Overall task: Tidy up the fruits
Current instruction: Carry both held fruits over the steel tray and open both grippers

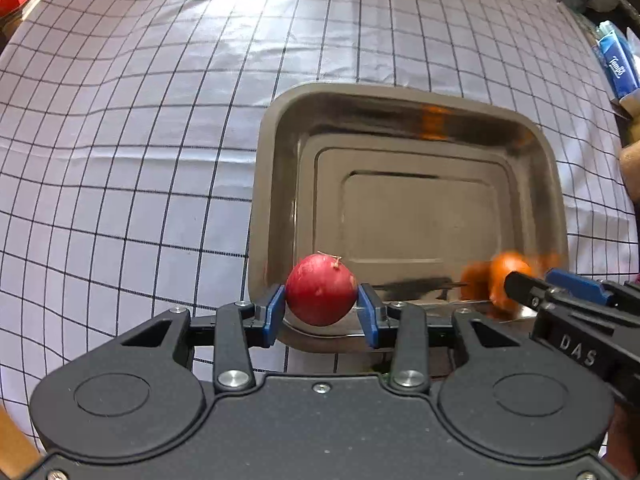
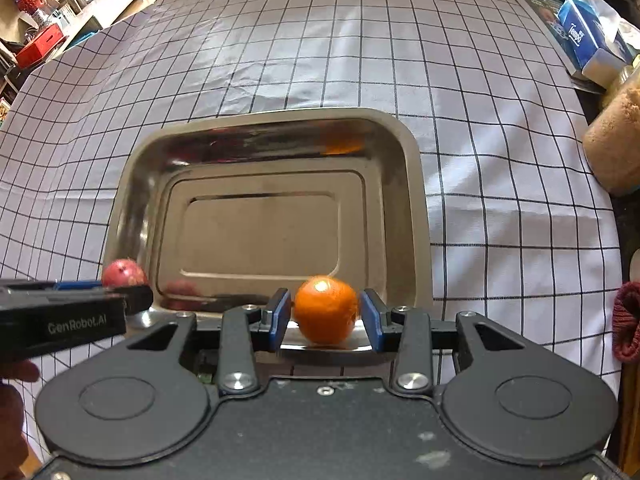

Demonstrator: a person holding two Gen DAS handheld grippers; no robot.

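My left gripper (image 1: 322,312) is shut on a round red fruit (image 1: 321,290) with a short stem, held over the near left rim of a shallow steel tray (image 1: 264,184). My right gripper (image 2: 326,314) is over the tray's (image 2: 420,200) near edge. An orange (image 2: 326,310) sits between its blue pads (image 2: 280,312), and a thin gap shows on each side. In the left wrist view the orange (image 1: 508,280) is blurred beside the right gripper (image 1: 536,280). The right wrist view shows the left gripper (image 2: 116,288) and red fruit (image 2: 122,272) at the left. Nothing lies on the tray floor.
A white tablecloth with a black grid (image 2: 280,40) covers the table. At the right edge stand a blue tissue box (image 2: 580,36) and a jar of brown grains (image 2: 612,148), with a red knitted thing (image 2: 626,320) nearer. Cluttered shelves (image 2: 48,20) sit far left.
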